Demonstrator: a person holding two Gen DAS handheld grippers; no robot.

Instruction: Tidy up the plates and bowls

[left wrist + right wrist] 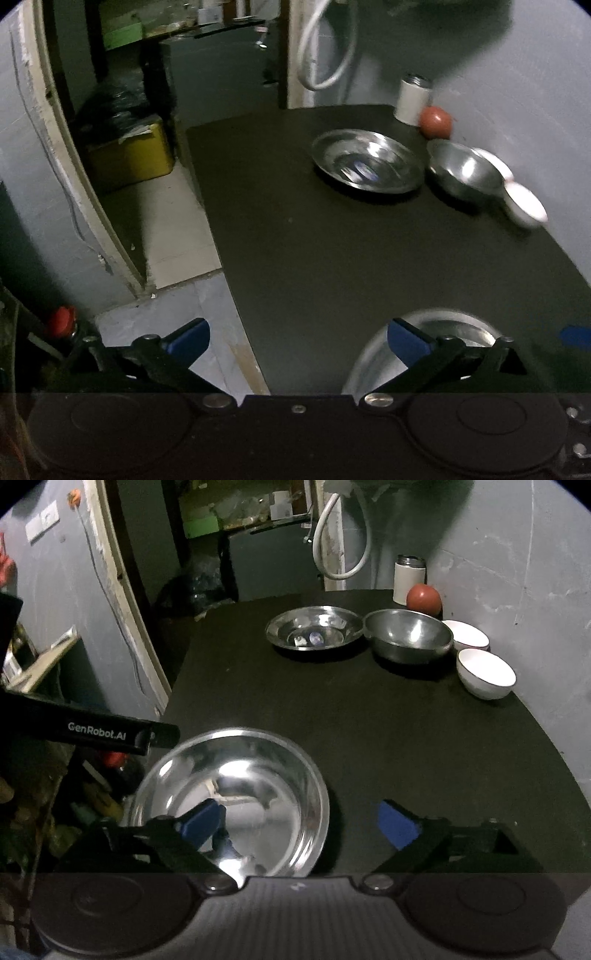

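Nearest me, a shiny round steel bowl (236, 797) sits at the near left edge of the matte black table (369, 731). My right gripper (301, 825) and left gripper (299, 341) both gape wide, holding nothing. Far right corner: steel plate (314, 631), deep steel bowl (410, 635), two white bowls (484, 675).
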